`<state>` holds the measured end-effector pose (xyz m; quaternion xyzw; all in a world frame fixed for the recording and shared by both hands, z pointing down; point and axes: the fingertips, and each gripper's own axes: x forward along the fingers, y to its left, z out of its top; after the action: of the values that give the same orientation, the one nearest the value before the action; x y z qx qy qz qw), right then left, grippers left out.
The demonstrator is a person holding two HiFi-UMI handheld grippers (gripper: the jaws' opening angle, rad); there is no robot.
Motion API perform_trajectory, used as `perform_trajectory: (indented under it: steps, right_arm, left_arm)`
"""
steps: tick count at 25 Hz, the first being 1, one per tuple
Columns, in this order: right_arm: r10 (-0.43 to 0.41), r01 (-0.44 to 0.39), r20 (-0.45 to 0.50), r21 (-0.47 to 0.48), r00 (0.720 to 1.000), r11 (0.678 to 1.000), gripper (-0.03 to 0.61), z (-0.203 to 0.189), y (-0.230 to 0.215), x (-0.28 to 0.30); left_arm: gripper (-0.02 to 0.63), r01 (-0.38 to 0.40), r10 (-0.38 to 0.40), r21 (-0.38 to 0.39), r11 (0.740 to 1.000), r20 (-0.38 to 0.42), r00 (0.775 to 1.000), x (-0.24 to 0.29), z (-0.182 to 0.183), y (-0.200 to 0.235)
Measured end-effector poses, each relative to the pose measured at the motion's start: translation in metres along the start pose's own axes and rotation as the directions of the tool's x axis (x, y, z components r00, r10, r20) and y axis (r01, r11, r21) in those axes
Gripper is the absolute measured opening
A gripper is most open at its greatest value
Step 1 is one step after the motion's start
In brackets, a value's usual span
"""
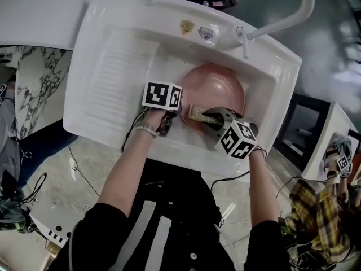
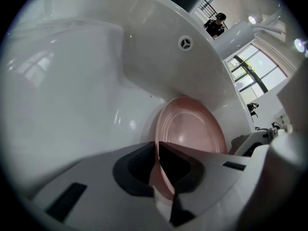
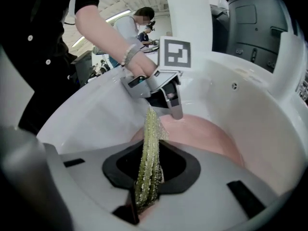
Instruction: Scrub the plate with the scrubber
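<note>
Right gripper [image 1: 210, 119] pinching scrubber [image 3: 150, 158], plate [image 1: 217, 86] inside sink [image 1: 124, 66]

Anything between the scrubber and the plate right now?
Nothing visible. The right gripper holds the scrubber over the plate's face, with bare pink surface beside it. The left gripper clamps the plate's rim just past the scrubber's tip, so only that patch of rim is covered.
</note>
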<state>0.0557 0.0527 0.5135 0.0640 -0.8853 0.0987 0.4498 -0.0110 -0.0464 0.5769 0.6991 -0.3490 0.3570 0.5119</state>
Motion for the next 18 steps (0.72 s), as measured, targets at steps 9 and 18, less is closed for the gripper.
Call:
perform_trajectory:
  steps: [9,18]
  right_arm:
    - [-0.354,0.349,0.054,0.078,0.934,0.934,0.074,0.008,-0.097,-0.015]
    - [-0.447,0.447,-0.024,0.102,0.894,0.889,0.073,-0.017,-0.134,-0.003]
  left_arm:
    - [0.023,0.014,-0.013,-0.027,1.0,0.064,0.998,-0.012,0.011,0.004]
    - [0.023,-0.002,0.004,-0.028,1.0,0.083,0.997,-0.019,0.014,0.007]
